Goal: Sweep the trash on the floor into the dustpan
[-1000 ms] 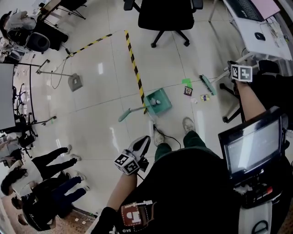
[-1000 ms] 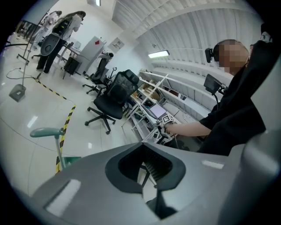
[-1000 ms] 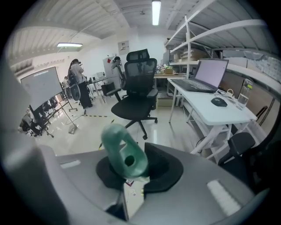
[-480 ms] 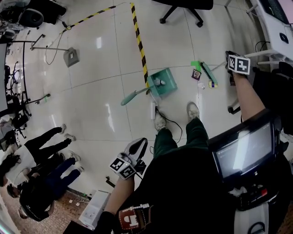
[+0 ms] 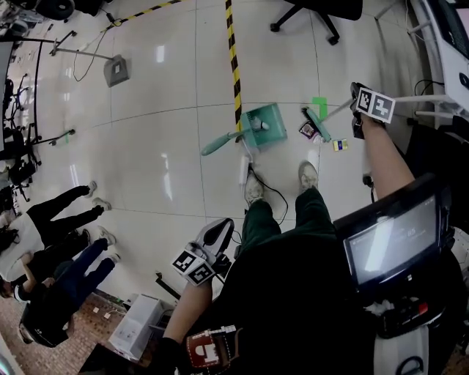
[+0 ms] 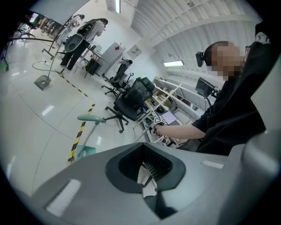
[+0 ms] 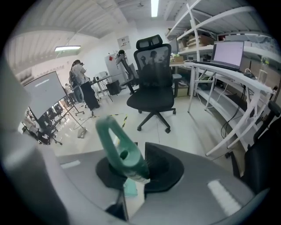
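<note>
The green dustpan [image 5: 264, 124] stands on the white floor on the striped tape, its long handle [image 5: 218, 144] reaching left; the left gripper view shows it too [image 6: 84, 151]. Just right of the pan, the green broom head [image 5: 316, 123] rests on the floor. My right gripper [image 5: 357, 110] is shut on the broom's green handle [image 7: 121, 154]. A dark packet [image 5: 308, 131], a green scrap [image 5: 319, 107] and a yellow scrap [image 5: 339, 145] lie around the broom head. My left gripper [image 5: 220, 234] hangs low beside my body, shut with nothing in it [image 6: 147, 176].
Yellow-black tape [image 5: 234, 58] runs up the floor. A black office chair [image 5: 315, 11] stands at the top, white desk legs [image 5: 432, 102] at the right. My shoes [image 5: 253, 190] and a cable [image 5: 272, 192] lie below the pan. People [image 5: 51, 242] stand at the left beside a white box [image 5: 139, 326].
The broom head has slid left across the floor, closer to the dustpan and the dark packet. My head has tipped, so the whole scene sits higher. The left gripper stays low.
</note>
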`<state>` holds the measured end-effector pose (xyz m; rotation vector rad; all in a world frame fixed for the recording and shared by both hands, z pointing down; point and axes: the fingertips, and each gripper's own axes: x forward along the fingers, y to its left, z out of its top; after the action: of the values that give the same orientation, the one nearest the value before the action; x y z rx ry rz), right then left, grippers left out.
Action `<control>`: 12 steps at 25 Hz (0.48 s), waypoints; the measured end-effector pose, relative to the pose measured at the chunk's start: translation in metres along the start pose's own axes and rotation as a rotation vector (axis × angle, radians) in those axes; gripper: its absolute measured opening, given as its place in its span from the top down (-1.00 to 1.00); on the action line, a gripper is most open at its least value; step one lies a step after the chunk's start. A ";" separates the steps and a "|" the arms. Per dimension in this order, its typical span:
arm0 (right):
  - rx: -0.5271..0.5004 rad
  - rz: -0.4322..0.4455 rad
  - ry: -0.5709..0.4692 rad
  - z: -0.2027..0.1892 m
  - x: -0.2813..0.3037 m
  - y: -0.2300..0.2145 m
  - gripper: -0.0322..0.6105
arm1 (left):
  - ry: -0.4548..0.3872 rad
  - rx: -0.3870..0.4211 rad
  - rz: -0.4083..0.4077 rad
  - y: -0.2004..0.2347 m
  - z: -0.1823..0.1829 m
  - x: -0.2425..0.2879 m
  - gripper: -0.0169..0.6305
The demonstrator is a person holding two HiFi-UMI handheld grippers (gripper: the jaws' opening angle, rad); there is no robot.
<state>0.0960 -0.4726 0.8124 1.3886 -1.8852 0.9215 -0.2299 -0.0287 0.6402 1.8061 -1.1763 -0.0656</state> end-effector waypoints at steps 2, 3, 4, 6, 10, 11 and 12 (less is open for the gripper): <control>0.040 0.016 -0.007 0.002 -0.002 0.010 0.75 | -0.011 -0.004 0.008 0.001 0.001 -0.008 0.96; 0.066 0.024 -0.012 0.002 -0.004 0.014 0.75 | -0.014 -0.004 0.012 0.001 0.001 -0.012 0.96; 0.095 0.031 -0.018 0.003 -0.006 0.017 0.75 | -0.017 -0.005 0.013 0.001 0.001 -0.015 0.96; 0.149 0.048 -0.033 0.004 -0.010 0.021 0.76 | -0.025 -0.007 0.014 0.000 0.001 -0.021 0.96; 0.159 0.070 -0.057 0.009 -0.017 0.026 0.76 | -0.035 -0.007 0.011 -0.001 0.001 -0.023 0.96; 0.148 0.070 -0.059 0.010 -0.019 0.025 0.76 | -0.036 -0.005 0.010 -0.001 0.002 -0.023 0.96; 0.139 0.068 -0.059 0.010 -0.023 0.023 0.76 | -0.037 -0.003 0.008 -0.002 0.002 -0.023 0.96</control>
<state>0.0793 -0.4642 0.7841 1.4543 -1.9547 1.0736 -0.2419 -0.0132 0.6282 1.8048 -1.2088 -0.0965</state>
